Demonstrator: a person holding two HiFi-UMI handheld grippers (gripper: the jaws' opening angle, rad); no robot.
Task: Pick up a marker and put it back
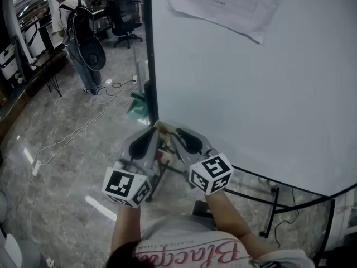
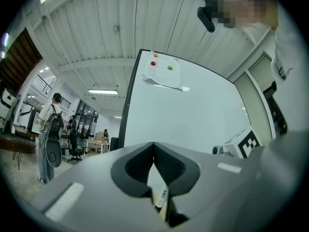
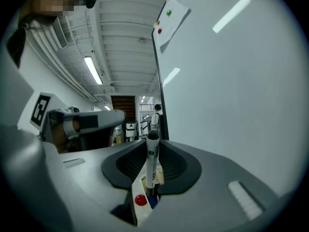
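Observation:
A white marker (image 3: 151, 161) with a black cap stands upright between the pads of my right gripper (image 3: 152, 144), which is shut on its barrel. Its lower end sits in a small white holder (image 3: 139, 202) with a red dot. In the head view both grippers point up at the left edge of the whiteboard (image 1: 251, 94), with the holder (image 1: 162, 130) between the tips of the left gripper (image 1: 154, 128) and the right gripper (image 1: 174, 132). The left gripper (image 2: 153, 145) has its tips together. A printed barrel (image 2: 162, 196) shows in the gap behind them.
A sheet of paper (image 1: 223, 4) hangs on the whiteboard's top. The board's black stand (image 1: 273, 205) runs along the floor at the right. A person with a backpack (image 1: 78, 38) stands far left, and white cables (image 1: 72, 133) lie on the marble floor.

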